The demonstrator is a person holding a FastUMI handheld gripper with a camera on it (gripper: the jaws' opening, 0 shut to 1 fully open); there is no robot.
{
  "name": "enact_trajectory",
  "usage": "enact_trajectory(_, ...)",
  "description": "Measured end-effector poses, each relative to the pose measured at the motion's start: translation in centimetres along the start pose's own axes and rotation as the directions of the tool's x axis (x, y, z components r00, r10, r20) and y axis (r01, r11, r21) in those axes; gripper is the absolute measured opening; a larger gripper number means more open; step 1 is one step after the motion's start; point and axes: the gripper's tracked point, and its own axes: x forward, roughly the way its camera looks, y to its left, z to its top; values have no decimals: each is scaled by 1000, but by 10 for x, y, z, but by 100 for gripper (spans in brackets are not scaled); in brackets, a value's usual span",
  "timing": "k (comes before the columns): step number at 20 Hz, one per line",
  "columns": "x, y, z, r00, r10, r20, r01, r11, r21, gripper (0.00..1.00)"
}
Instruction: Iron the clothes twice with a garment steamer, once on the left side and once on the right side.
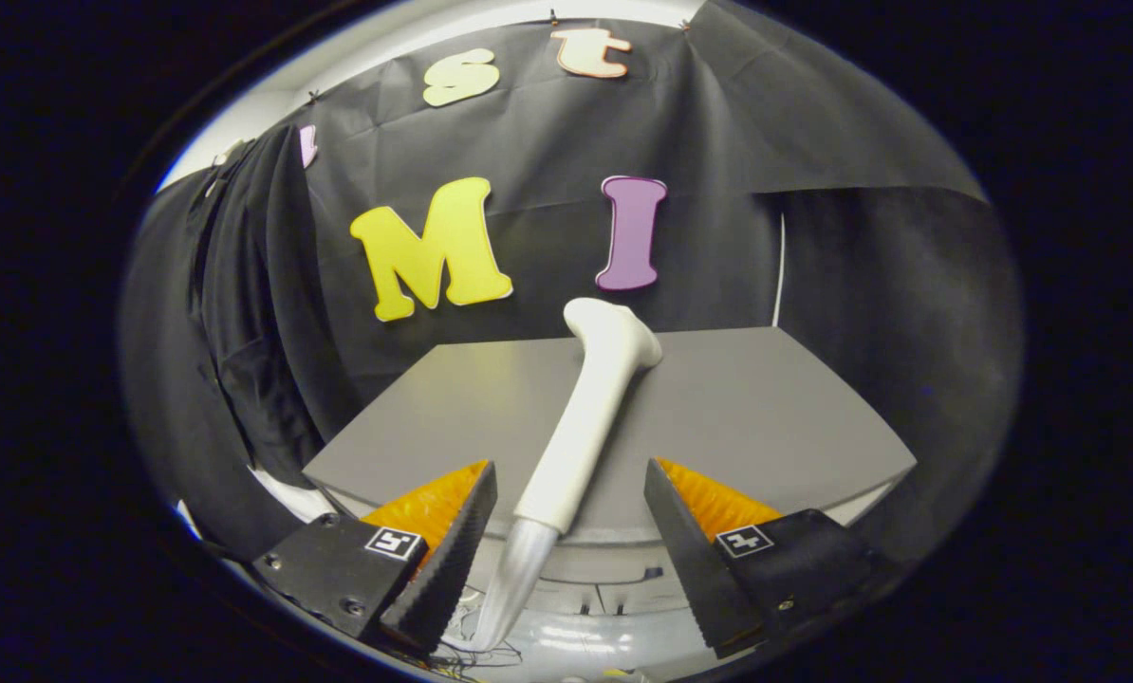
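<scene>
Nearest, the claw (571, 531) stands wide open, gripping nothing; its two black fingers (453, 560) have ridged inner faces, orange ribbed backing behind them, and a small square black-and-white marker on each base; a clear gap lies between each finger and anything else.

Between the fingers runs the garment steamer (581, 427); it is white, slim and long, with a smooth matte handle that widens at the far end into a flared, bent head; at the near end the white handle gives way to a greyish, shiny tapered sleeve (514, 579) that narrows downward toward some thin cords near the bottom, too blurred to make out; the steamer lies tilted, near end low between the fingers and closer to the left one, head leaning up and to the right beyond the fingertips; neither finger touches it.

Beneath and beyond, the grey desk (766, 417) carries the steamer, its head resting toward the back of the surface; the desk's pale front edge shows just below the fingertips.

Farther off, to the left of the desk, black clothes (244, 313) hang in folds against the booth's black cloth wall (547, 133); well apart from the steamer and the claw.
</scene>
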Motion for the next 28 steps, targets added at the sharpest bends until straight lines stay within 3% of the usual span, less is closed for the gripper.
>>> enact_trajectory(9, 50, 8, -2, 993, 59, -98, -55, 998, 39, 94)
enact_trajectory(11, 55, 4, 2, 995, 60, -84, -54, 996, 69, 88)
enact_trajectory(15, 58, -7, 9, 998, 38, -53, -28, 986, 167, 61)
enact_trajectory(16, 60, -8, 7, 997, 39, -60, -28, 984, 175, 58)
enact_trajectory(18, 60, -7, 8, 996, 66, -66, -52, 979, 195, 54)
enact_trajectory(21, 62, 4, 9, 990, 128, -64, -110, 966, 233, 38)
enact_trajectory(28, 43, 5, 15, 993, 121, -7, -116, 965, 237, 34)
